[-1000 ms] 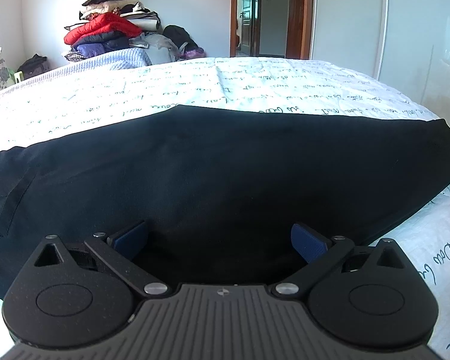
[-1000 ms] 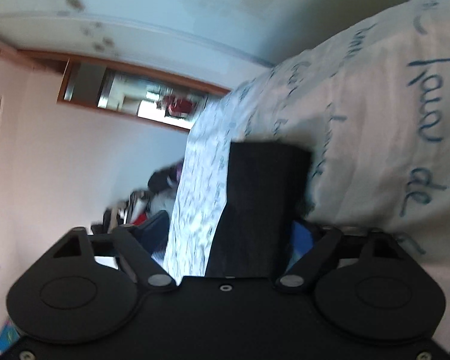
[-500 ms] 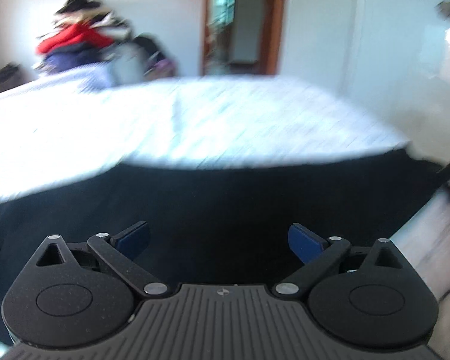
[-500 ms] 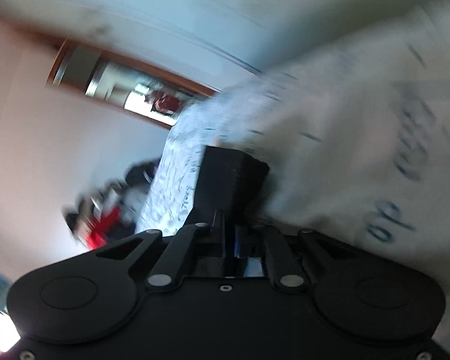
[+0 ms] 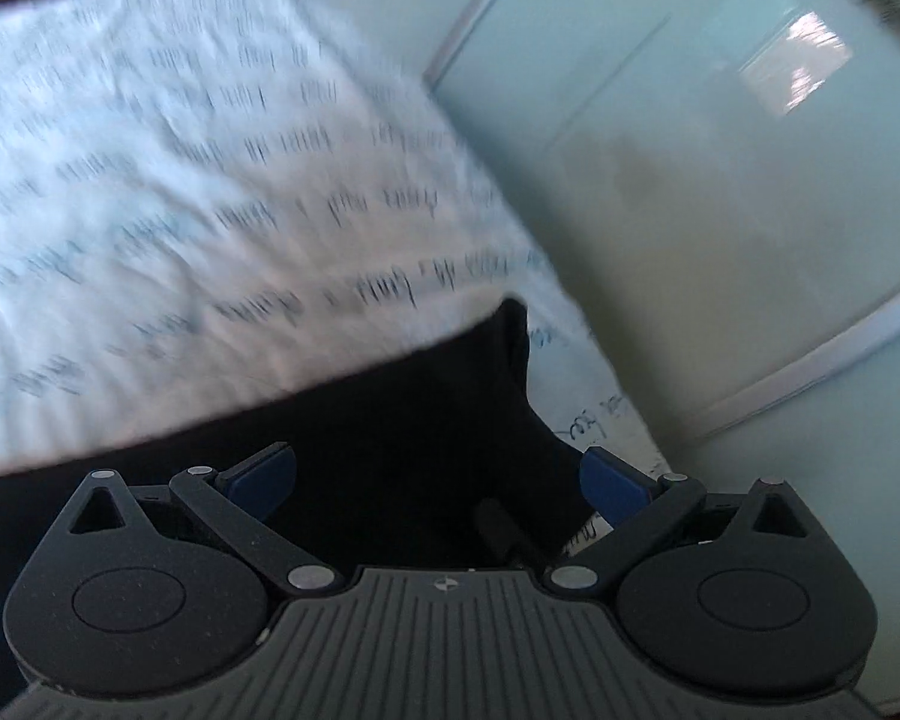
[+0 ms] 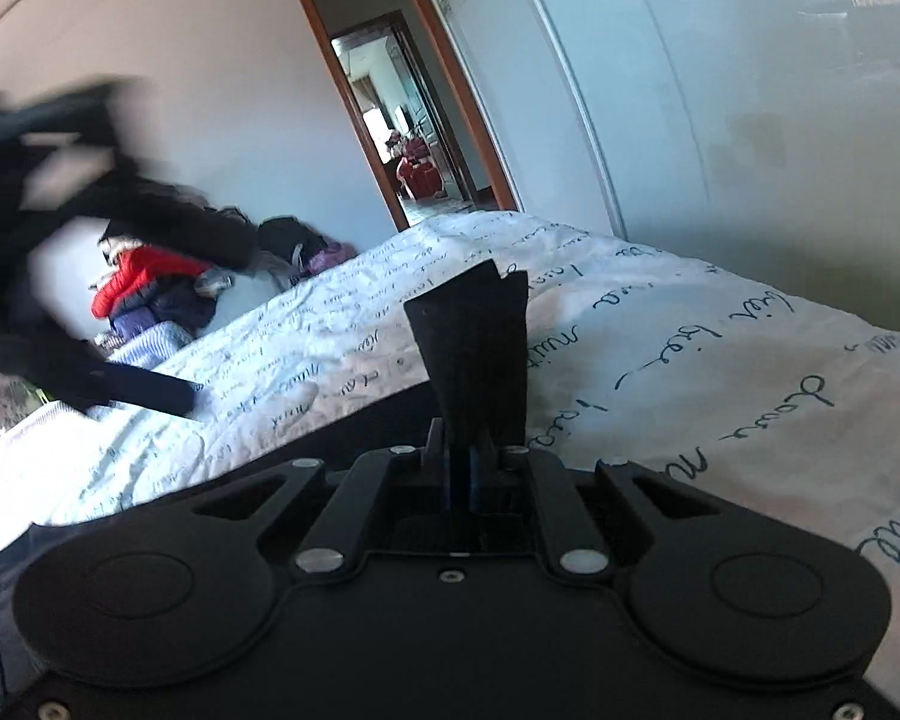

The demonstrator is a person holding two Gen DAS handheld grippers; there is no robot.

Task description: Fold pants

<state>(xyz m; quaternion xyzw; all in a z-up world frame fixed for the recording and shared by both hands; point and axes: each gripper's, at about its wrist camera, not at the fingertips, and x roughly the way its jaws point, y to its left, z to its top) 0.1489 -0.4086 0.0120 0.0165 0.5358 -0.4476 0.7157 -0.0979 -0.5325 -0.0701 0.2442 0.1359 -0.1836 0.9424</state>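
Right gripper (image 6: 471, 462) was open around the hem of the black pants (image 6: 468, 342) a second ago; its jaws have since closed on the cloth, and its view has rolled upright. Left gripper (image 5: 438, 480), jaws wide, has swung from mid-pants toward the pant end at the bed's (image 5: 210, 180) corner; view blurred.

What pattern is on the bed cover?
White bed cover with dark handwritten script; clearest in the right wrist view.
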